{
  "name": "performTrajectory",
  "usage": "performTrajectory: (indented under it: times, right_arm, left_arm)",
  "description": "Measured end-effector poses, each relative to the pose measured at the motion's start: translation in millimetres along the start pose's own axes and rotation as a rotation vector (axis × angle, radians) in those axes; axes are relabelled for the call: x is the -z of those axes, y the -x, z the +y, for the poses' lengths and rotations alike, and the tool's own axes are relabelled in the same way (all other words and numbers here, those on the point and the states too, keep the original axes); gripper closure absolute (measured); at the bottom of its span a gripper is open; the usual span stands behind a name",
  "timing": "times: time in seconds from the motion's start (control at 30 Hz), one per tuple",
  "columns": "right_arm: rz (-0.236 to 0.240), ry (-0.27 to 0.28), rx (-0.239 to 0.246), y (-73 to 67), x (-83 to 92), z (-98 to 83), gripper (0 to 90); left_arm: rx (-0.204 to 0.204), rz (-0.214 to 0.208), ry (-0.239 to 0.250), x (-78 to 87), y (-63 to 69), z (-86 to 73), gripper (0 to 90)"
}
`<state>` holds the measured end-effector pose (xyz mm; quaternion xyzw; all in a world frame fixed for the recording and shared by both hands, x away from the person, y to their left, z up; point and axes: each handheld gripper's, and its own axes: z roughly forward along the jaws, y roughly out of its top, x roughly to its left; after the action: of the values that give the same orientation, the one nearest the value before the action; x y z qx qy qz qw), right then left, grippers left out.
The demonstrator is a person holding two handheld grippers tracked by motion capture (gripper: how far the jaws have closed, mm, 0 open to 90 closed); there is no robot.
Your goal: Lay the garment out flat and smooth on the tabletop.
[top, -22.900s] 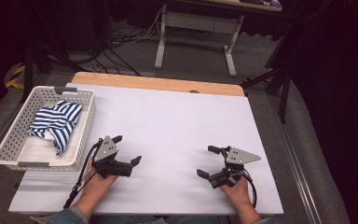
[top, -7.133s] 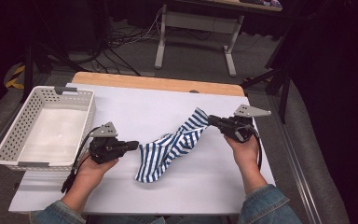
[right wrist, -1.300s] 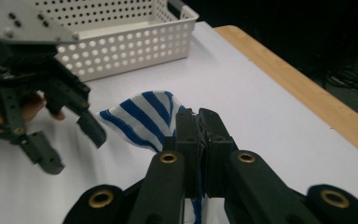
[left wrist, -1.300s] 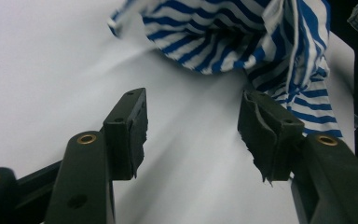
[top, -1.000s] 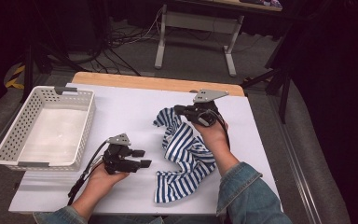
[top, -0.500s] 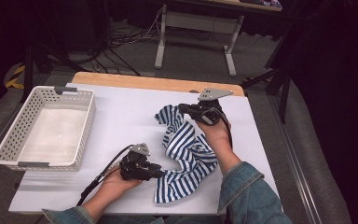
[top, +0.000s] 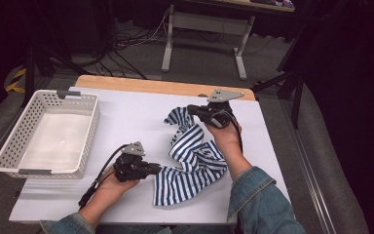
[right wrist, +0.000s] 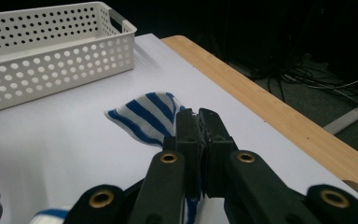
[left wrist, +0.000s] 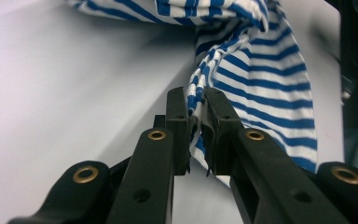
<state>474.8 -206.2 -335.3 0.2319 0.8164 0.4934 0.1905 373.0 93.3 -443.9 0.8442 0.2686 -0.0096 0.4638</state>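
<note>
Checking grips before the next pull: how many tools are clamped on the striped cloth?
2. The left tool pinches the striped cloth at its near-left edge; the right tool pinches its far corner.

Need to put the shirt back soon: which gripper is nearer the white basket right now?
Left. The left gripper sits just off the white basket's near right corner, clamped on the striped cloth. The right gripper holds the cloth's far end, farther across the table.

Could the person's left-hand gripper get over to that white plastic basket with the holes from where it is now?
Probably yes. Bare white table lies between the left gripper and the white perforated basket, but its jaws are shut on the blue-and-white striped cloth, so the cloth would drag along.
</note>
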Motion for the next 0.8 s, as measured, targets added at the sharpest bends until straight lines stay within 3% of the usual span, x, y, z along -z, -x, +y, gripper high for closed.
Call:
performTrajectory:
  times: [0.17, 0.3, 0.33, 0.43, 0.67, 0.73, 0.8]
  right_arm:
    - [-0.006, 0.027, -0.017, 10.9, 3.1, 1.6, 88.2]
    - [-0.012, 0.044, -0.017, 14.7, 5.5, 3.9, 88.2]
    - [-0.014, 0.062, -0.015, 16.6, 9.1, 5.1, 88.2]
    - [-0.022, 0.075, -0.022, 18.6, 17.1, 4.1, 88.2]
    - [-0.066, 0.114, -0.079, 32.4, 51.0, -14.8, 88.2]
    - [-0.076, 0.112, -0.088, 34.8, 57.1, -20.9, 88.2]
    - [-0.087, 0.11, -0.12, 39.5, 69.7, -36.8, 88.2]
  left_arm:
    - [0.044, 0.077, 0.077, 26.0, -13.9, -2.4, 81.8]
    - [0.037, 0.119, 0.106, 36.4, -16.0, -1.8, 81.8]
    - [0.033, 0.148, 0.128, 42.7, -16.5, -1.3, 81.8]
    - [0.041, 0.163, 0.138, 47.8, -17.6, -2.8, 81.8]
    - [0.044, 0.152, 0.112, 45.1, -19.7, -5.9, 81.7]
    - [0.043, 0.135, 0.083, 40.1, -18.0, -6.2, 81.7]
    - [0.026, 0.101, 0.025, 31.5, -15.6, -7.0, 81.7]
